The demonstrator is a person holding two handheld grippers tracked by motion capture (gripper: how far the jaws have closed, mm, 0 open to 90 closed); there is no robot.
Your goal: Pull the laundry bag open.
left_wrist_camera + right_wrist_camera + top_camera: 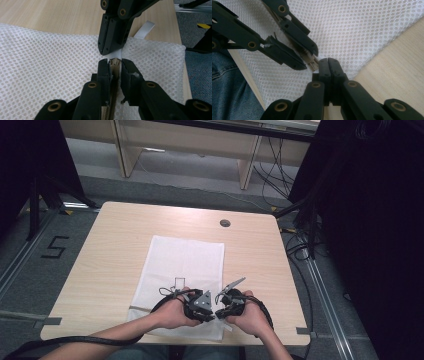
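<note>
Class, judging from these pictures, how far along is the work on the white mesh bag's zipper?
Done: the mesh bag lies flat on the table, and the right gripper is shut on the bag's edge beside the zipper end. In hand: the left gripper has the zipper pull between its jaws. Left: sliding the pull along the zipper; nothing shows that has begun.

At the bottom centre the right gripper (328, 65) has its jaws pressed together on the white mesh bag (352, 32), while the left gripper (309, 58) reaches in from the upper left, jaws around a beige zipper pull (311, 62), with the table (397, 75) at right.
</note>
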